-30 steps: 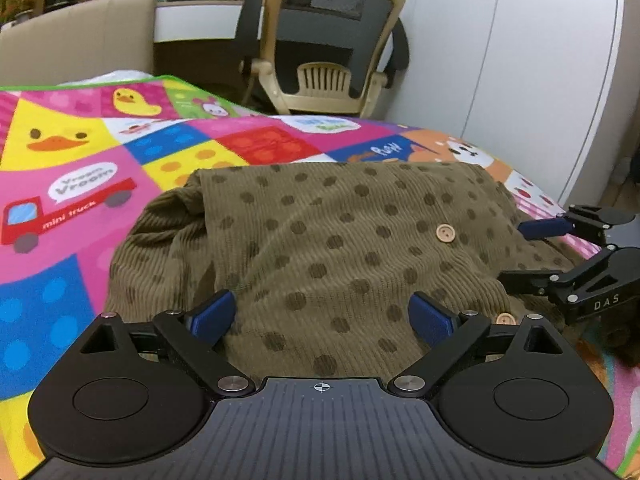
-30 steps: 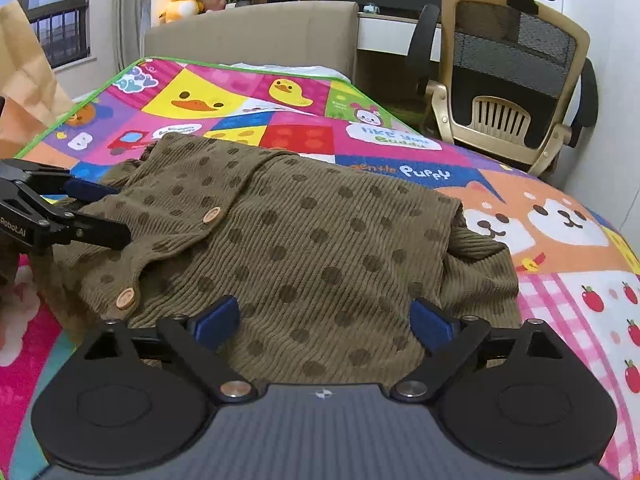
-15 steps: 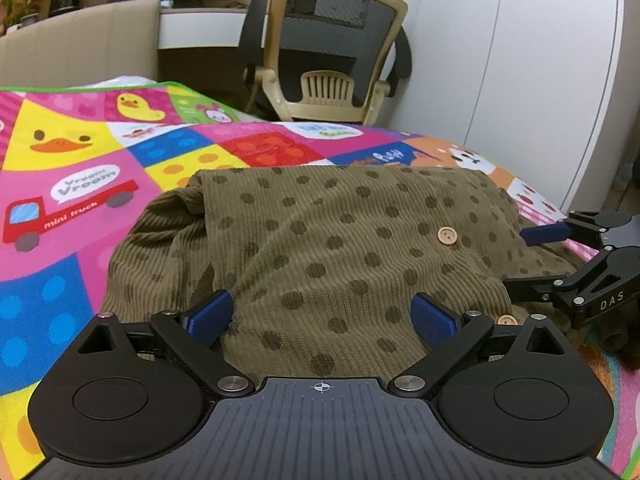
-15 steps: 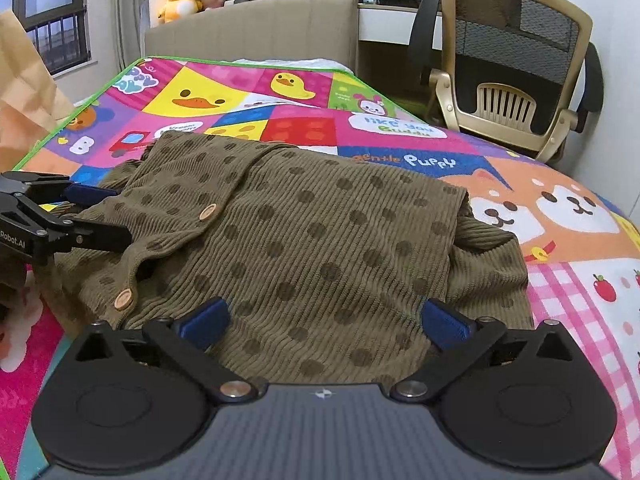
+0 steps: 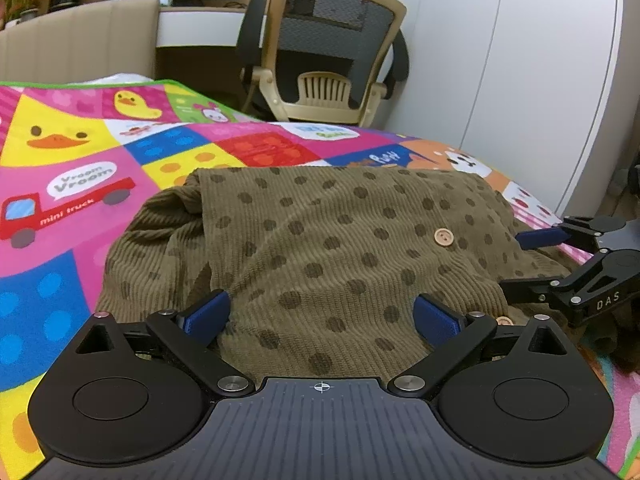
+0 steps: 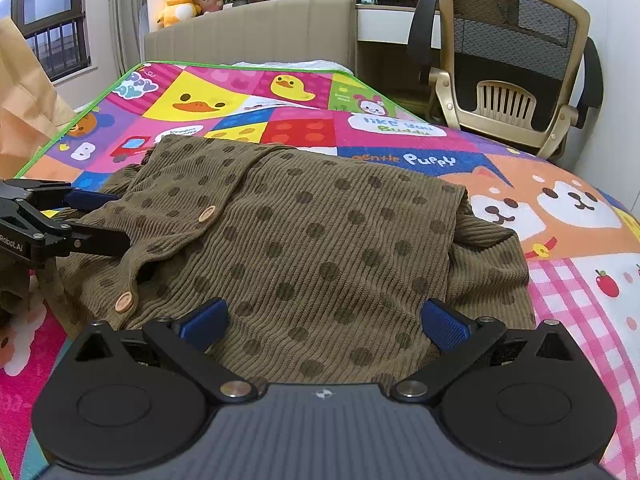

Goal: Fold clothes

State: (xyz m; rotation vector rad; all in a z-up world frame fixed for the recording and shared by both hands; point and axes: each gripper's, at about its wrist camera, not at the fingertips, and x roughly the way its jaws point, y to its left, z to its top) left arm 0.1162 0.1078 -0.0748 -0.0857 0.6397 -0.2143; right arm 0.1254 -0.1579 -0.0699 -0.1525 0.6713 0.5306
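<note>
An olive-brown ribbed cardigan [image 5: 328,248] with dark dots and wooden buttons lies folded on the colourful play mat [image 5: 72,184]. My left gripper [image 5: 320,314] stands open over its near edge, blue pads apart, nothing held. The right gripper [image 5: 532,264] shows at the right edge of the left wrist view, open beside the cardigan. In the right wrist view the cardigan [image 6: 312,240] fills the middle, my right gripper [image 6: 322,324] is open over its near hem, and the left gripper [image 6: 96,220] reaches in from the left, open.
The mat [image 6: 520,184] covers a bed with a beige headboard [image 6: 256,32]. A mesh office chair [image 5: 332,52] stands beyond the bed beside a white wardrobe [image 5: 520,60]. A brown paper bag [image 6: 24,92] sits at the far left. Plush toys [image 6: 180,2] rest on a shelf.
Both grippers have drawn back a little from the cardigan, and the cameras have tilted slightly. Both stay open; the cardigan has not moved.
</note>
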